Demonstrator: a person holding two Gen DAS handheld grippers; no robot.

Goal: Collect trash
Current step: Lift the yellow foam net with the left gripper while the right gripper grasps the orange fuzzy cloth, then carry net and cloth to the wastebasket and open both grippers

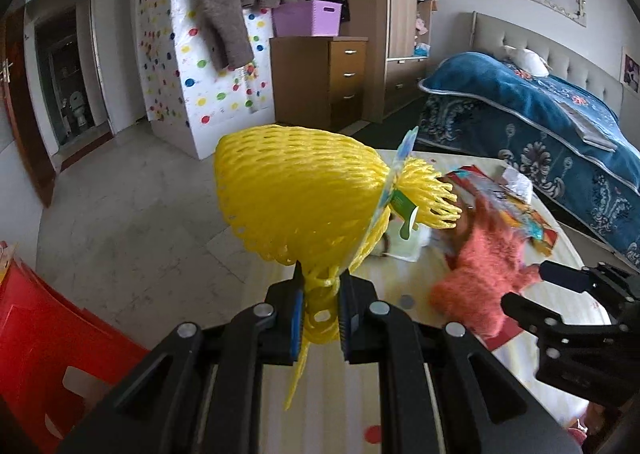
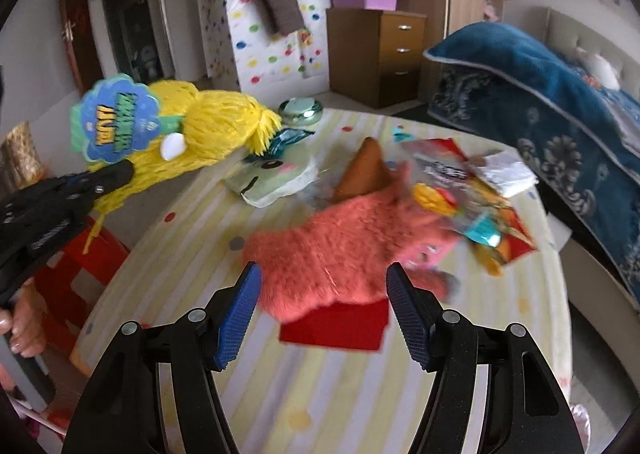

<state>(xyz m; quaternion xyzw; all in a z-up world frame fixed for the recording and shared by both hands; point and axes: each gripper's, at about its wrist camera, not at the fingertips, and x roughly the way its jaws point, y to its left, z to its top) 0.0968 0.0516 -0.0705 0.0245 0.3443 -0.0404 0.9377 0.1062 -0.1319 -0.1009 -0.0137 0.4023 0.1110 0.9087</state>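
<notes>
Left wrist view: the left gripper is clamped tight on the lower edge of a yellow foam fruit net, which stands up from the jaws, its gathered end and blue-green label pointing toward the table. To the right, the right gripper reaches in over the striped tablecloth beside a fuzzy coral-pink glove. A red plastic stool sits at lower left, a blue-covered bed behind the table.

Right wrist view: the right gripper has its jaws spread with nothing between the pads, poised above the near end of the fuzzy coral-pink glove, which lies on a red card. Beyond it lie a crumpled snack wrapper, a white tissue and a pale green packet; the motion blur makes their edges uncertain. At left, the left gripper holds the yellow foam fruit net up beside the table's edge.
</notes>
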